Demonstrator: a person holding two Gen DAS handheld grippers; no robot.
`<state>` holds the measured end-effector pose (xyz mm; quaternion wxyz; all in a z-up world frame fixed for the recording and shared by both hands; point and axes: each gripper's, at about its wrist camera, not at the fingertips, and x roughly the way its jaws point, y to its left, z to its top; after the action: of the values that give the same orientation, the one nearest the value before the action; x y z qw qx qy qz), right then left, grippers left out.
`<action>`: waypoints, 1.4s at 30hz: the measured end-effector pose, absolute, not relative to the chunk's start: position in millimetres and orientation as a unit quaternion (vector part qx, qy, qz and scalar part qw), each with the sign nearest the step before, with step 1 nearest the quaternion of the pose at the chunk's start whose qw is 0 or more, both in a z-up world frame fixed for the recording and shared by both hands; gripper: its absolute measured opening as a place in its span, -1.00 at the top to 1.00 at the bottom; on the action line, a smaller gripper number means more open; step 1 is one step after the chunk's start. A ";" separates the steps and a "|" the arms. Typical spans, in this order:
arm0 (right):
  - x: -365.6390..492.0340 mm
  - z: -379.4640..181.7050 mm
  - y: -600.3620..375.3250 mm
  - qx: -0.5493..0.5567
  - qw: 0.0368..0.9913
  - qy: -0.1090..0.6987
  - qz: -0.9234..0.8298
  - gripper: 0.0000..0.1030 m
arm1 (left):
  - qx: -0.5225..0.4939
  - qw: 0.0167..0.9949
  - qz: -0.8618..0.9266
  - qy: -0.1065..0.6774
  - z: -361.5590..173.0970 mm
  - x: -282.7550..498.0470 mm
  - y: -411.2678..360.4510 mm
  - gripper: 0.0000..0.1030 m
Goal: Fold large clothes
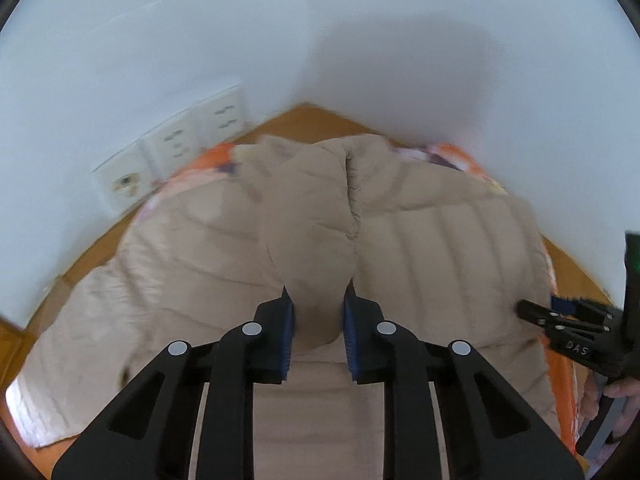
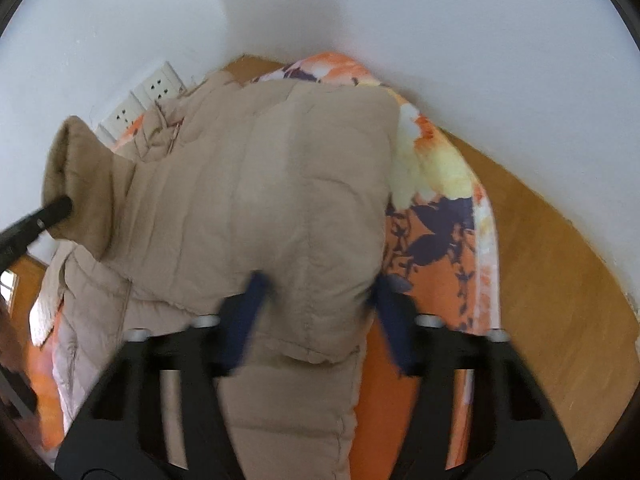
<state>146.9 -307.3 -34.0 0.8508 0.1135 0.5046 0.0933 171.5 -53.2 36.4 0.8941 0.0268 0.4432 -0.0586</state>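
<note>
we've got the left gripper [image 1: 318, 320] clenched on the beige puffer jacket's [image 1: 440, 240] sleeve [image 1: 312, 232] and the right gripper [image 2: 316, 316] pinching its hem edge, ready to fold it inward

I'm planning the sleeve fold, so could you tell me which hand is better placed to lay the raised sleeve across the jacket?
Probably the left: the left gripper pinches the raised sleeve above the jacket. The right gripper is occupied at the jacket's edge, beside the orange cloth.
</note>
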 end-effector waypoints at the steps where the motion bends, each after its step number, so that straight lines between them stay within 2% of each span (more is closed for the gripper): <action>1: 147.7 -32.9 -309.9 0.121 0.851 0.502 0.090 0.79 | 0.017 0.893 -0.050 0.447 36.0 173.9 -40.9 0.58; 3: 147.4 -26.1 -316.0 0.124 0.860 0.489 0.081 0.86 | 0.004 0.892 -0.043 0.451 32.4 178.4 -26.9 0.58; 10: 152.8 -33.2 -319.7 0.115 0.863 0.488 0.061 0.87 | -0.036 0.872 0.003 0.488 -23.6 193.2 15.3 0.54; 11: 152.8 -35.4 -317.7 0.107 0.864 0.489 0.057 0.87 | -0.038 0.871 0.010 0.490 -30.0 194.9 18.9 0.46; 13: 152.1 -38.6 -316.7 0.099 0.866 0.488 0.051 0.87 | -0.038 0.875 0.037 0.481 -37.5 197.7 28.4 0.08; 14: 152.6 -40.5 -315.5 0.095 0.866 0.488 0.047 0.85 | -0.033 0.878 0.053 0.475 -39.2 198.4 32.5 -0.22; 15: 152.7 -42.6 -315.6 0.093 0.866 0.488 0.046 0.84 | -0.031 0.878 0.058 0.473 -39.9 199.0 35.3 -0.29; 19: 151.8 -48.8 -316.2 0.093 0.866 0.490 0.034 0.70 | -0.019 0.879 0.054 0.473 -38.1 202.4 39.1 -0.32; 25: 153.5 -49.5 -321.3 0.102 0.864 0.492 0.031 0.46 | 0.002 0.882 0.074 0.466 -23.6 189.8 47.4 -0.59; 28: 152.8 -44.7 -322.6 0.097 0.866 0.490 0.029 -0.06 | -0.009 0.881 0.094 0.464 -19.2 176.1 58.5 -0.66; 29: 150.9 -42.5 -322.8 0.093 0.869 0.485 0.031 -0.10 | -0.018 0.881 0.097 0.463 -18.7 169.4 63.1 -0.67; 35: 130.4 -28.3 -316.3 0.073 0.877 0.474 0.042 -0.16 | -0.074 0.876 0.115 0.463 -17.9 131.8 94.8 -0.70; 38: 113.7 -16.9 -309.0 0.063 0.880 0.469 0.038 -0.24 | -0.081 0.877 0.127 0.456 -14.3 114.2 109.7 -0.73; 42: 93.2 -0.8 -299.1 0.072 0.880 0.469 0.033 -0.25 | -0.075 0.877 0.160 0.447 -12.1 94.1 134.3 -0.74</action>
<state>93.2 -299.1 -0.8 0.8799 0.0718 0.4686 0.0329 94.1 134.3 -12.1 0.8768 -0.0749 0.4473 0.1597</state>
